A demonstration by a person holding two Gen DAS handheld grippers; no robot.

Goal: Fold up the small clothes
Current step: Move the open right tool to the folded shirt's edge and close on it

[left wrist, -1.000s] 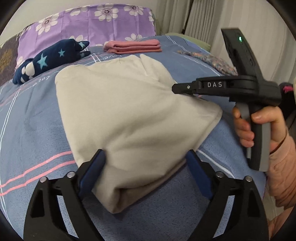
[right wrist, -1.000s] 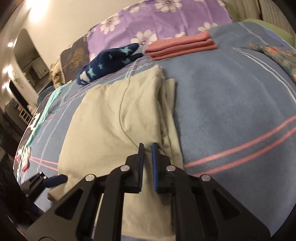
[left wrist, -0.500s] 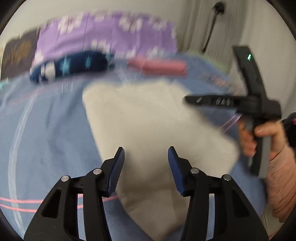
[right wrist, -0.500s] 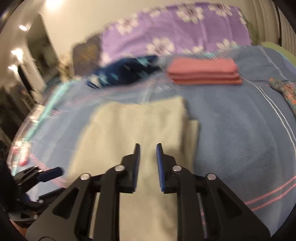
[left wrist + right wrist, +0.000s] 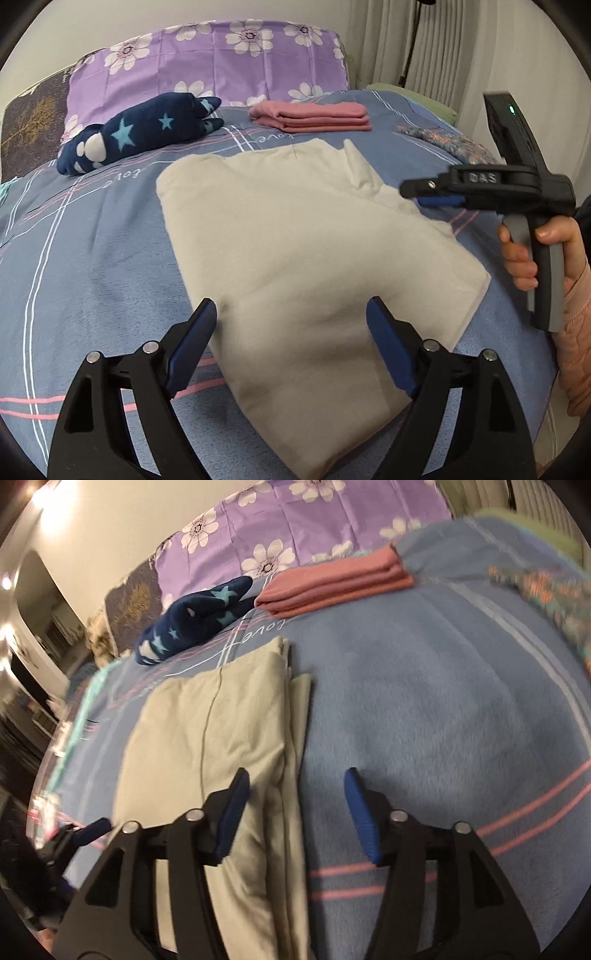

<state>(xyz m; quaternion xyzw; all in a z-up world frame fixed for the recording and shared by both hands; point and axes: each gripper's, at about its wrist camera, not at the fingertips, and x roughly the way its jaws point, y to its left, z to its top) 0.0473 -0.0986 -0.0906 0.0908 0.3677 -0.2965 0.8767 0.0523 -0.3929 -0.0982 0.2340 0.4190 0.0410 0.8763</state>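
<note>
Garment: our beige cloth lies lengthwise toward the bed's head.
Left gripper: spread, just reopened, straddling its near end.
Right gripper: just opening, empty, over its right edge.

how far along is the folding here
Done: a pink stack lies folded by the pillow, and the beige garment lies partly folded on the bed.

In hand: nothing. The left gripper stands open over the beige garment; the right gripper has just been opening, pads clear of the cloth.

Left: probably another fold on the beige, then the floral cloth, still loose.
</note>
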